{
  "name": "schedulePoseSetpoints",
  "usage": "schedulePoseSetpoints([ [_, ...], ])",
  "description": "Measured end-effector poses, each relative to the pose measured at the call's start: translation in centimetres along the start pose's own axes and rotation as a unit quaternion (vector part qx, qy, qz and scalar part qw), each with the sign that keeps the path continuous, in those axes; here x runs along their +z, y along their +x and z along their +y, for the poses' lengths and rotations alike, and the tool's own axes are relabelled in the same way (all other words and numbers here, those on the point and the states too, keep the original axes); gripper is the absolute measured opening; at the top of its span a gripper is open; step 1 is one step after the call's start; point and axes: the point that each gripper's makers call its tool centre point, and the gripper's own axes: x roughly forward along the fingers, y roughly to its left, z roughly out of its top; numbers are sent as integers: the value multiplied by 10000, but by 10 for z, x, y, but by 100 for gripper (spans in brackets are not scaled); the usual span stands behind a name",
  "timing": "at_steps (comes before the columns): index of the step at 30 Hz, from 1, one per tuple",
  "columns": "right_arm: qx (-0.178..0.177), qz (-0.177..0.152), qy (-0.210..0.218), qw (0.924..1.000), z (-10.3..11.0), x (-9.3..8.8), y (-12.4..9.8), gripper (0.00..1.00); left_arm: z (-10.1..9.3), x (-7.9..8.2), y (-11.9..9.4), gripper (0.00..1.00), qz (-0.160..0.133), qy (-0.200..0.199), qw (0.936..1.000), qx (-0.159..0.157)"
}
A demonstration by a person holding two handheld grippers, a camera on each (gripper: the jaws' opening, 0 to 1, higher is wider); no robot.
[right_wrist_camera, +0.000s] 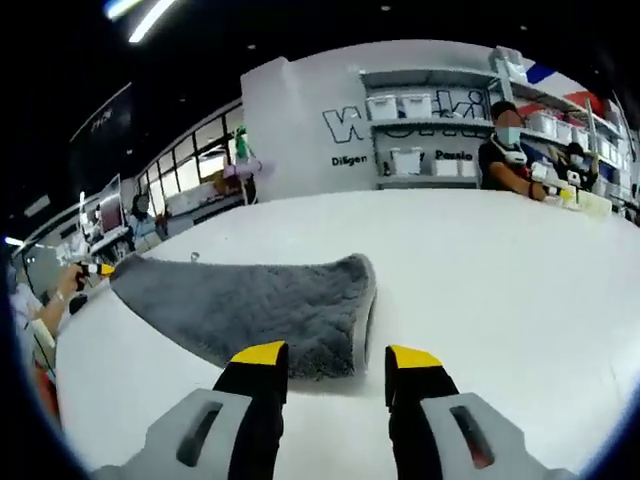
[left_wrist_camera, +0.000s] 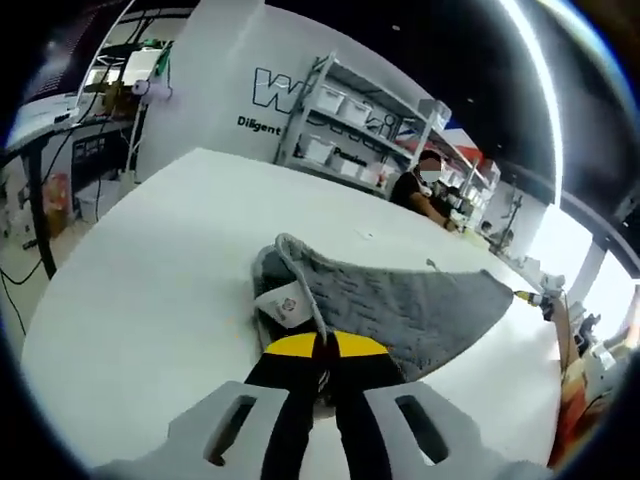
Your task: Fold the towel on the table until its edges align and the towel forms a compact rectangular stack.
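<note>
Where the left gripper view looks down its own jaws, left gripper [left_wrist_camera: 323, 350] closed, yellow tips pinched together on the near corner of the towel [left_wrist_camera: 420, 305]. Grey towel spread flat on the white table [left_wrist_camera: 140, 290], corner lifted into a fold at the jaws, hem curling up, white label [left_wrist_camera: 284, 302] hanging just left of the tips. Rest of the towel stretching away to the right, tapering to a far point. Shelves [left_wrist_camera: 350, 125] with bins against the far wall, a seated person [left_wrist_camera: 420, 190] at the table's far edge.

In the right gripper view, right gripper [right_wrist_camera: 335, 362] open, 2 yellow-tipped jaws apart, holding nothing. Towel [right_wrist_camera: 250, 300] lying just beyond the tips, its rolled right edge between them, body running off to the left. Table [right_wrist_camera: 500, 280] bare to the right. Person [right_wrist_camera: 508, 150] in a mask at the far right edge.
</note>
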Motion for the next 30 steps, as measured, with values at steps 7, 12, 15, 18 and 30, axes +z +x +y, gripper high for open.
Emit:
schedulePoseSetpoints([
  [7,114,-3,36,9999,6,1,11,18,7,4,7,2,104,63,9998,172],
  [12,91,-44,-41,9999,4,4,8,2,12,8,7,1,64,103,9996,243],
  [15,73,-131,-91,9998,2,6,3,1,13,9,6,1,75,171,9994,299],
  [18,-55,-233,-136,9996,1,7,-3,1,12,17,1,1,-18,285,9987,411],
  [30,-340,328,-398,9981,-12,-21,-14,0,29,38,11,1,184,771,9930,878],
])
